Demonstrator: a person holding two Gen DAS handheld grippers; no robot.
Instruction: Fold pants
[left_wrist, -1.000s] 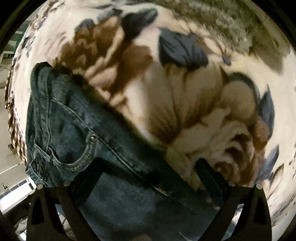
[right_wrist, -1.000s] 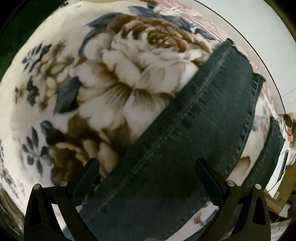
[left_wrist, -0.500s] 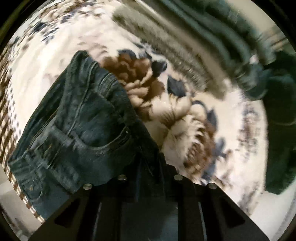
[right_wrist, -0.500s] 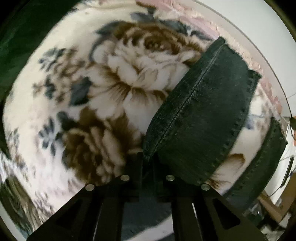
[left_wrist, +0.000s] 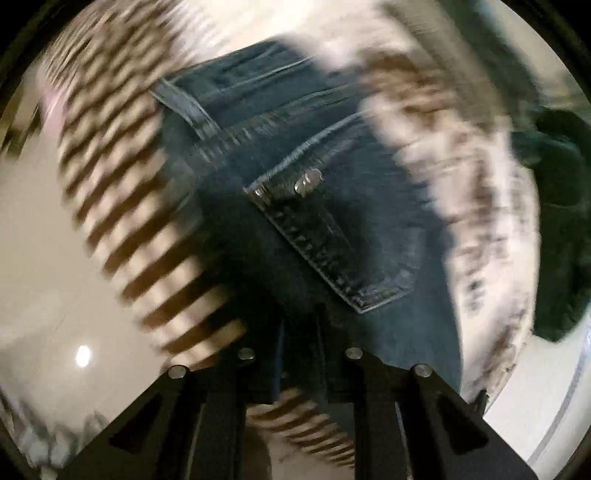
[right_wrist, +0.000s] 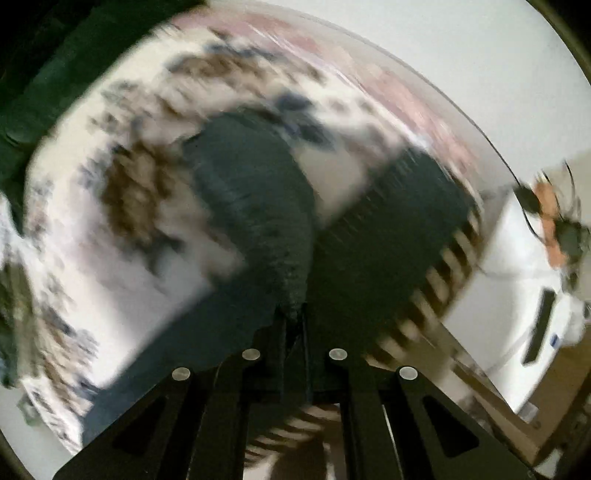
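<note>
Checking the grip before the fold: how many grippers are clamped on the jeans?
2: the left gripper pinches the jeans below the pocket; the right gripper pinches a leg. Blur hides details.

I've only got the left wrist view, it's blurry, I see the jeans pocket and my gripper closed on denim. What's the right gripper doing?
Observer: The right gripper is shut on the jeans too, pinching a fold near the leg end.
Operator: Is the other leg lifted as well?
Observer: In the right wrist view the second leg lies to the right of the pinched one, on the floral blanket; lifted or not, the blur hides it.
Operator: Anything beyond the bed on that side?
Observer: A white appliance stands past the blanket's striped edge.
</note>
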